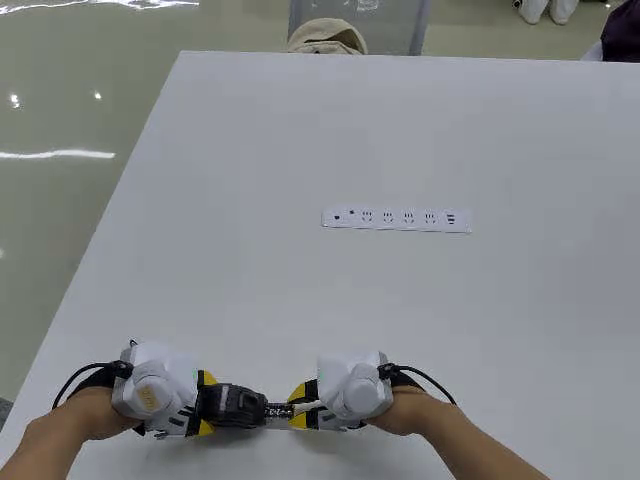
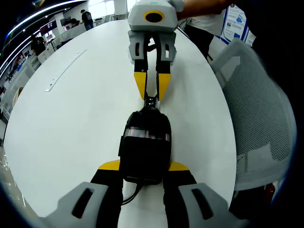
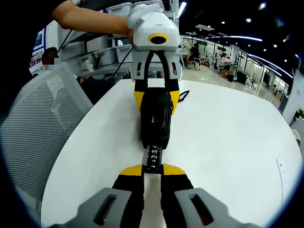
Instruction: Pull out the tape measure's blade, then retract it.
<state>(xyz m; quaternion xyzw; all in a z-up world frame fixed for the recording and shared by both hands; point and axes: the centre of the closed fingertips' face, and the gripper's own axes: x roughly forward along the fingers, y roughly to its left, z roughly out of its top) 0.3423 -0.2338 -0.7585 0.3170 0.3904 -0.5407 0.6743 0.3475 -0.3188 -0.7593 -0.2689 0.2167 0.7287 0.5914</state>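
A black tape measure (image 1: 232,405) lies near the table's front edge, held between the two grippers. My left gripper (image 1: 205,404) is shut on the tape measure case (image 2: 144,143). My right gripper (image 1: 300,408) faces it from the right and is shut on the end of the blade (image 3: 153,159), which sticks out only a short way, with printed numbers showing. In the left gripper view the right gripper (image 2: 151,92) pinches the blade tip just beyond the case. In the right gripper view the case (image 3: 156,118) sits between the left gripper's (image 3: 156,100) yellow-tipped jaws.
A white power strip (image 1: 396,219) lies flat in the middle of the white table (image 1: 300,150). A grey mesh chair (image 2: 259,109) stands just behind the table's near edge. A beige object (image 1: 327,38) sits beyond the far edge. Shelves and people are far off.
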